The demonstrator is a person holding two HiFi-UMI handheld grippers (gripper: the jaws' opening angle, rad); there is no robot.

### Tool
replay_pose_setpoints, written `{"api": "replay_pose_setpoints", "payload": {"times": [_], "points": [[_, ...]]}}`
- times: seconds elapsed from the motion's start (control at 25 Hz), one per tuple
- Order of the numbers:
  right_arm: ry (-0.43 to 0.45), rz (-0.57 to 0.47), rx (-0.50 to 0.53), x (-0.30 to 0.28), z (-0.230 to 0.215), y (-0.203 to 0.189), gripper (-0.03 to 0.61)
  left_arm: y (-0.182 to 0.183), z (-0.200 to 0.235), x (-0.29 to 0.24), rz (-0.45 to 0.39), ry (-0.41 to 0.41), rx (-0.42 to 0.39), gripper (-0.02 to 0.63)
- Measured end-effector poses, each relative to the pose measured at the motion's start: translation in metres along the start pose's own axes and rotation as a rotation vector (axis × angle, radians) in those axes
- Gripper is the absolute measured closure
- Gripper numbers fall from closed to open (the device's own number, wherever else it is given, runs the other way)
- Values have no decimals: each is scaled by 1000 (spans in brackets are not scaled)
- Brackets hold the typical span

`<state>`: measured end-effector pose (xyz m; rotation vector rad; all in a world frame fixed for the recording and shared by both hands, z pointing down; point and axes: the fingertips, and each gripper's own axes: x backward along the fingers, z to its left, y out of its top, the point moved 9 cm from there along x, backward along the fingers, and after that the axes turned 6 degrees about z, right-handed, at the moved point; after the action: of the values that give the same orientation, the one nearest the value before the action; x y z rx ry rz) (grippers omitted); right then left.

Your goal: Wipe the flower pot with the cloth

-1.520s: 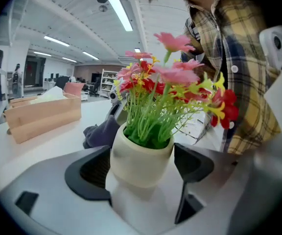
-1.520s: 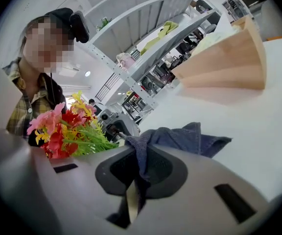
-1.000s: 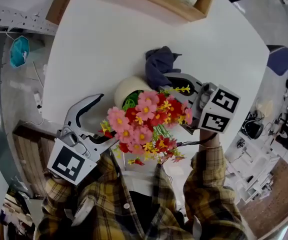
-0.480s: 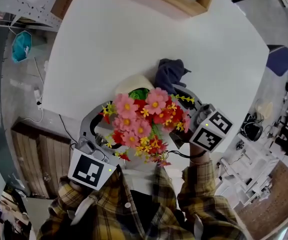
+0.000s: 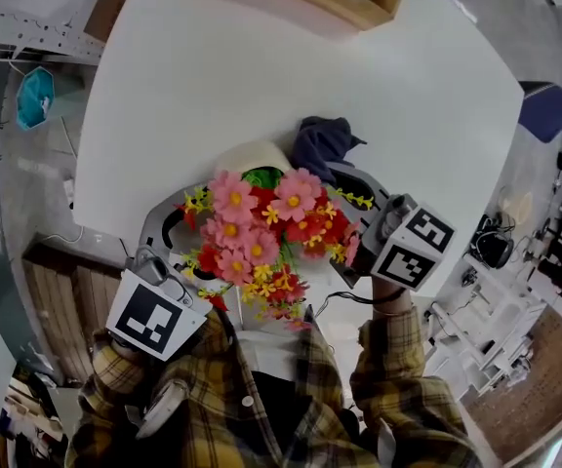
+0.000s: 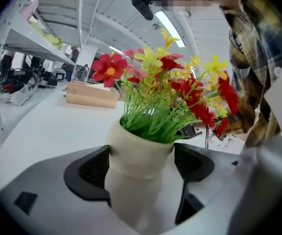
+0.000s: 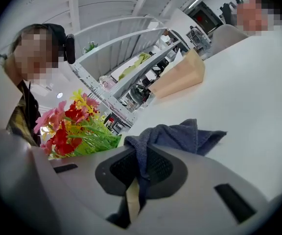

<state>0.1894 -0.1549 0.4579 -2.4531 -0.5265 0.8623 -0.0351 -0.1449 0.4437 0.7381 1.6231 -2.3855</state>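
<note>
A cream flower pot [image 5: 251, 156] full of pink, red and yellow artificial flowers [image 5: 261, 230] stands near the front edge of the white table [image 5: 213, 76]. My left gripper [image 6: 141, 163] is shut on the flower pot [image 6: 138, 155], one pad pressing each side just below the rim. Its marker cube [image 5: 152, 318] shows at lower left in the head view. My right gripper [image 5: 347, 179] is shut on a dark blue cloth [image 5: 321, 142], which hangs out of the jaws just right of the pot. In the right gripper view the cloth [image 7: 180, 136] drapes over the pads.
A shallow wooden tray [image 5: 359, 3] lies at the table's far edge. The table's near edge runs right beside the pot and my body. Metal shelving [image 6: 28, 38] stands beyond the table, and another person sits at the far side in the right gripper view.
My left gripper, open to the pot's left a second ago, has swung in and shut on the pot. The right gripper with the cloth has moved slightly to the right.
</note>
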Motion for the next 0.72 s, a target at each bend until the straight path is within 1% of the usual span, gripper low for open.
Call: {"api": "replay_pose_setpoints", "payload": {"times": [0.36,0.6,0.72], "points": [[42,53,61,-12,-19,38,568,28,55,-13,85,-183,-106,213],[61,70,73,-13,-35,62,568,43,68,-28,132,-282,-157,213],[71,82,87,-13,-42,75,568,49,70,-35,145,-319,-181,213]]}}
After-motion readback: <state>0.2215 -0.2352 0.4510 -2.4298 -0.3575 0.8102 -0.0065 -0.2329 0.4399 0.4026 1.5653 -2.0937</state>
